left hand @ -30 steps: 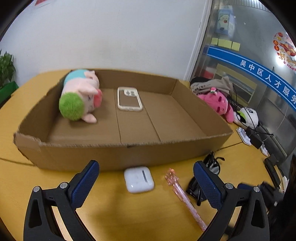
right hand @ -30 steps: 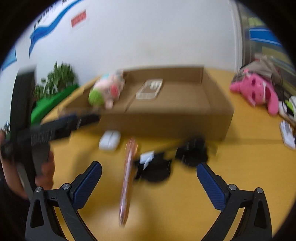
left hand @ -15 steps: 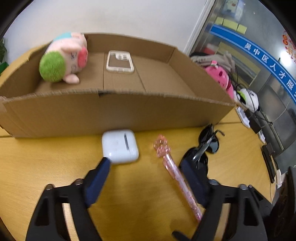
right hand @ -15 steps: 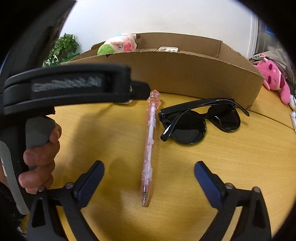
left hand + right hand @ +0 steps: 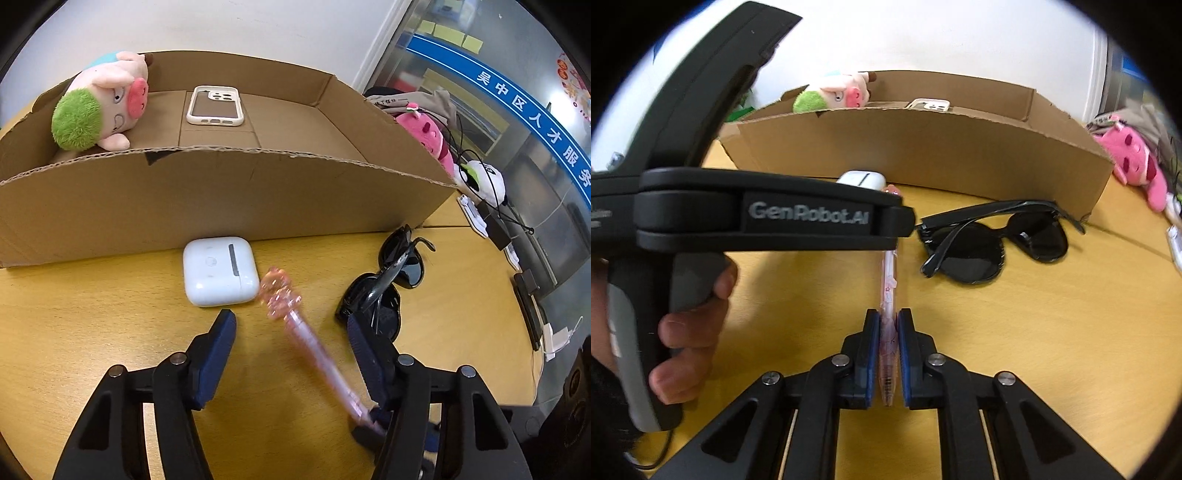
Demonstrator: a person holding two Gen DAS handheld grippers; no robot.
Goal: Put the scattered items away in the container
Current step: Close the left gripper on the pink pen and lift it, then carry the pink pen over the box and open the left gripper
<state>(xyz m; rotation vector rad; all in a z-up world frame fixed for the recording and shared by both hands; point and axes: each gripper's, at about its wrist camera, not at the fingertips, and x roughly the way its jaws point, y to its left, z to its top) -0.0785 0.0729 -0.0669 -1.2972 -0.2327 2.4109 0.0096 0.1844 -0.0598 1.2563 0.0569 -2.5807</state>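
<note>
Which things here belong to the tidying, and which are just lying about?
Job:
- box
- plush pig and phone, already in the box
- pink pen, clamped in the right gripper
- earbud case, in front of the left gripper
- sunglasses

Lying about:
- pink plush past the box
- panda plush
- cables

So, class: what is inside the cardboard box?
Inside the cardboard box lie a plush pig and a phone case. Its near wall hides the front strip of the floor.
</note>
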